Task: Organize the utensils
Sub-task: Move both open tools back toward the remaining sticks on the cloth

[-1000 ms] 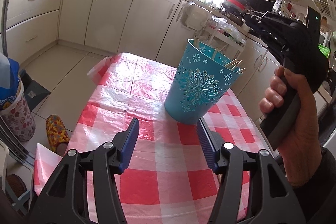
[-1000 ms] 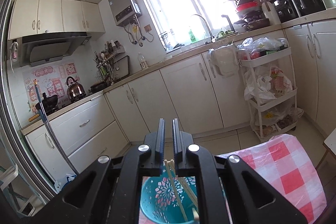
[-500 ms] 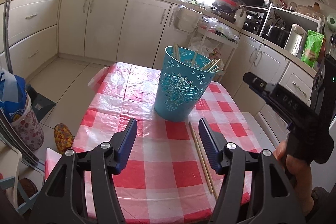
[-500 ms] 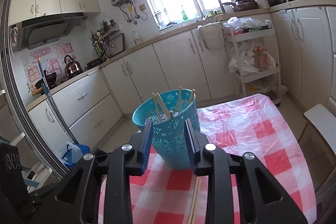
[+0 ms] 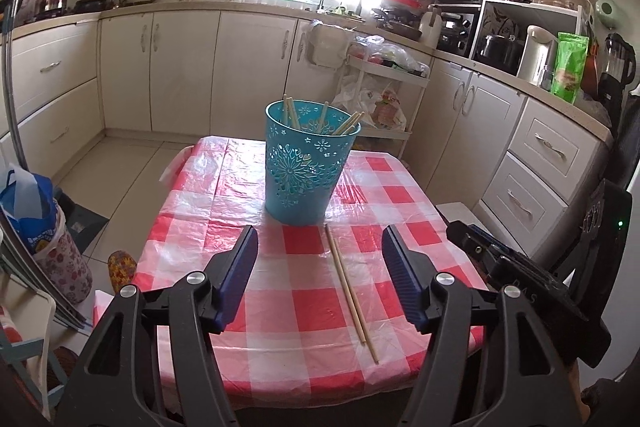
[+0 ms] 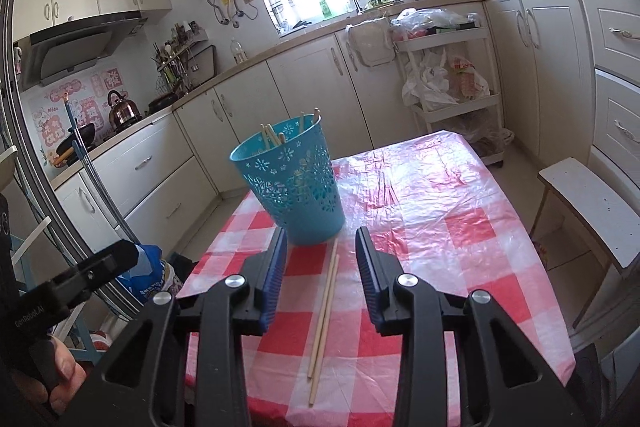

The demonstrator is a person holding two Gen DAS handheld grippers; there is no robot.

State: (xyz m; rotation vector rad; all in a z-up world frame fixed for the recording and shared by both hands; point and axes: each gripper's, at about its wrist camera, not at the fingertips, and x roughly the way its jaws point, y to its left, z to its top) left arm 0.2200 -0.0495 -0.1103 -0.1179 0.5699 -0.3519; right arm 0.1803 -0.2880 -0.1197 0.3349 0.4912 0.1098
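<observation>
The left wrist view looks forward and slightly down from above the desk's (image 5: 304, 311) near edge, its own left tool (image 5: 320, 247) framing the lower frame. It faces the window at top centre, well back from the bin (image 5: 306, 171) at mid-frame.

The right wrist view looks from the same near edge, tilted, with its right tool (image 6: 322, 247) at the bottom and the window at top centre.

Both share the bin, the chopsticks (image 5: 350, 291) on the checked cloth, the cupboards and the trolley. Each catches the other tool at its edge.

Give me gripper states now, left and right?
Left gripper: open, holding nothing.
Right gripper: open, empty, chopsticks on the table below.
</observation>
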